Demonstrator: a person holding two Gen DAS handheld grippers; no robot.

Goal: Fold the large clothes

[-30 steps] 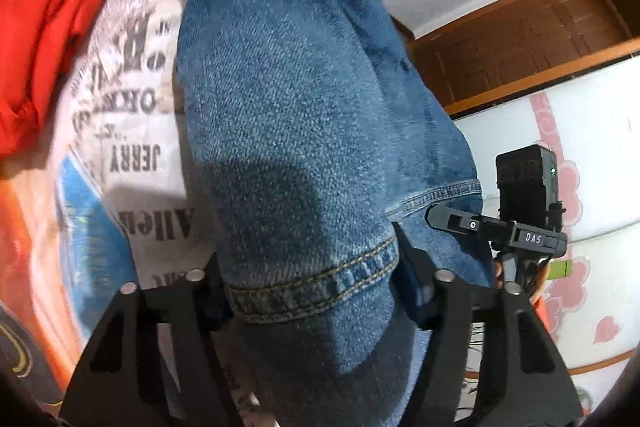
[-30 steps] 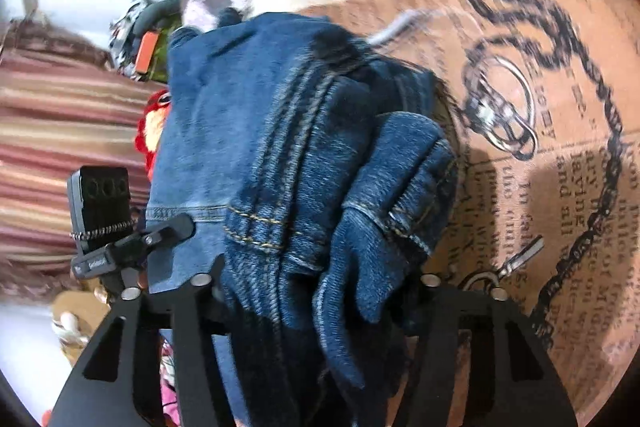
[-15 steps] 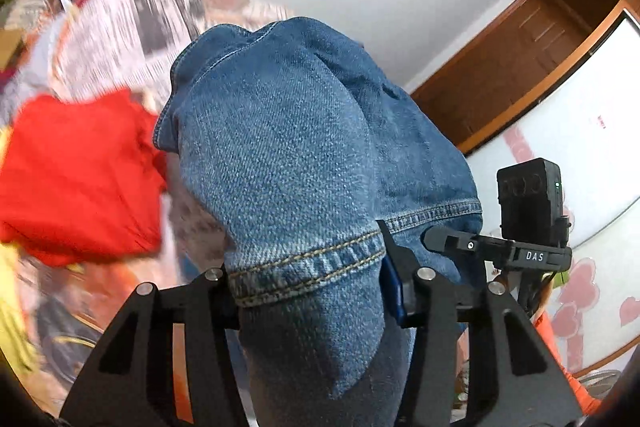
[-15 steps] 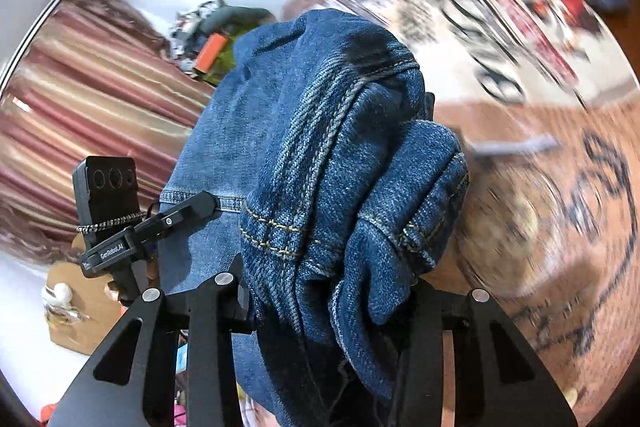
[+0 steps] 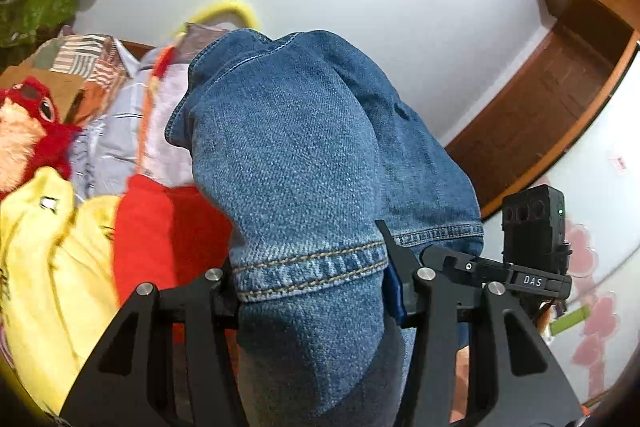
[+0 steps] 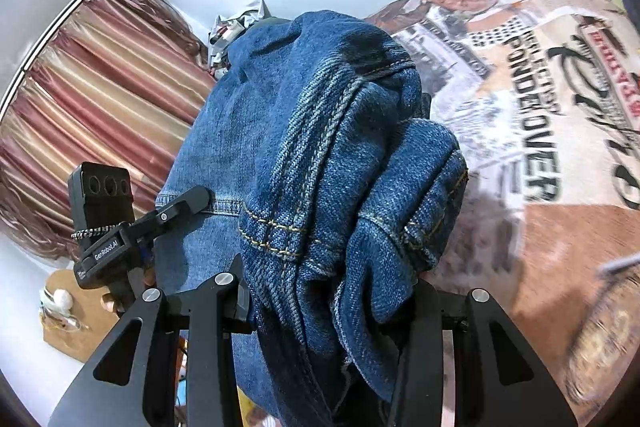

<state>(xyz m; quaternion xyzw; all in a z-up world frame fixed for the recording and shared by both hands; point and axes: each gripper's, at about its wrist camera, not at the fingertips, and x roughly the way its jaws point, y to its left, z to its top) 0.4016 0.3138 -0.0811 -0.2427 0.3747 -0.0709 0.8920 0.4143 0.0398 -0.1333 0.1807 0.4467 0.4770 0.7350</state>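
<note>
The blue denim jeans (image 5: 304,155) hang bunched and lifted off the bed, filling the middle of both views. My left gripper (image 5: 312,279) is shut on a hemmed fold of the jeans, with denim packed between its black fingers (image 5: 404,267). My right gripper (image 6: 332,291) is shut on a thick bundle of seamed denim (image 6: 340,187). The two grippers sit close, side by side on the same garment. The right gripper's camera block (image 5: 534,227) shows in the left wrist view, and the left one's (image 6: 102,195) in the right wrist view.
A red garment (image 5: 168,235), a yellow garment (image 5: 44,267), a red plush toy (image 5: 36,123) and a striped shirt (image 5: 112,131) lie to the left. The newspaper-print bedspread (image 6: 540,107) lies to the right. A striped curtain (image 6: 92,99) and a wooden door (image 5: 560,99) flank the white wall.
Both grippers have risen with the jeans, and the views have swung from the bedspread up to the wall. Their jaws have drawn closer together on the denim.
</note>
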